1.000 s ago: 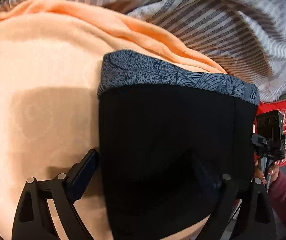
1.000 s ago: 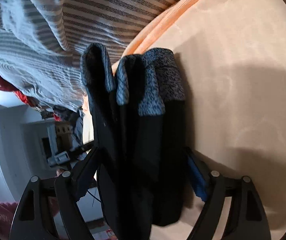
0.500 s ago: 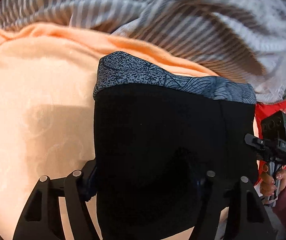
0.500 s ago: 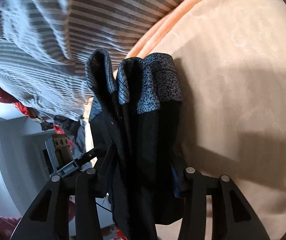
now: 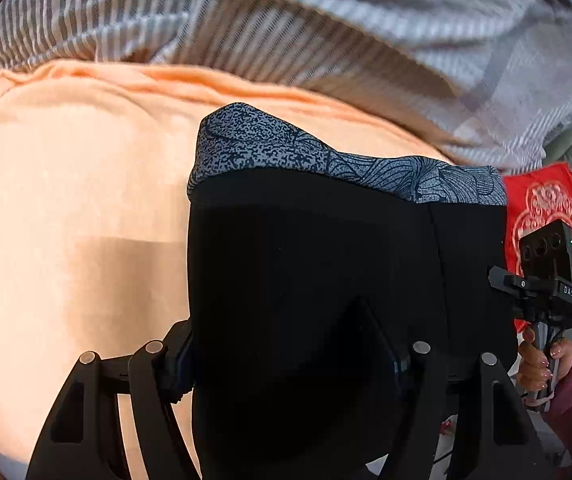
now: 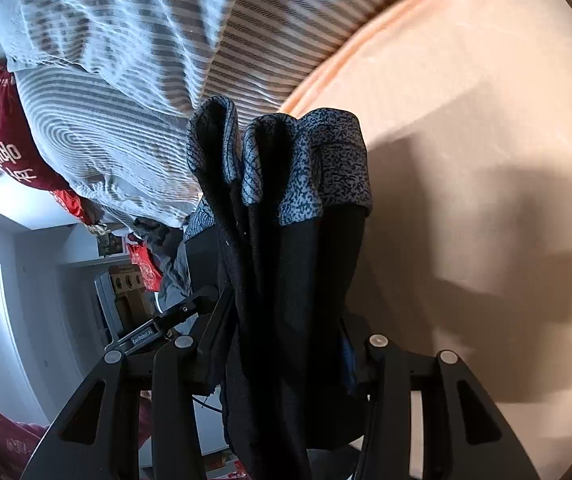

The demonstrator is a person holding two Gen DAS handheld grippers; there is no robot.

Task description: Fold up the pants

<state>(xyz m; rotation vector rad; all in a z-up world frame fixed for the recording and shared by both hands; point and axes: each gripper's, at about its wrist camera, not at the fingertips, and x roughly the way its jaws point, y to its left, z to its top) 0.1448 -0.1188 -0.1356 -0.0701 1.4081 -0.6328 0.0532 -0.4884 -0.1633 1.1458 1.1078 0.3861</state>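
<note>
Left gripper (image 5: 290, 356) pinches the black pants (image 5: 318, 264) near one side edge, fabric bunched between its fingers and draping over them. Pants hang in the air above the orange sheet (image 5: 65, 184), not lying on it. Patterned grey waistband (image 5: 326, 156) is at the far end, pointing toward the striped duvet (image 5: 326, 32) along the far edge of the bed. In the left wrist view the pants show as one broad panel, so they look already folded at least once lengthwise.

Right gripper (image 6: 281, 356) is likewise clamped on the pants, on the opposite side edge; several layers sit stacked between its fingers, and the waistband shows as multiple folds side by side in the right wrist view. The person's right hand (image 5: 538, 360) and its tool are visible past the right edge of the pants, with a red cloth (image 5: 546, 196) behind.

Judgement: roughly mid-task. Legs seem brought together; what is left is laying the pants on the sheet, folding across the length, smoothing. How neat the layers are can't be told, too dark.
</note>
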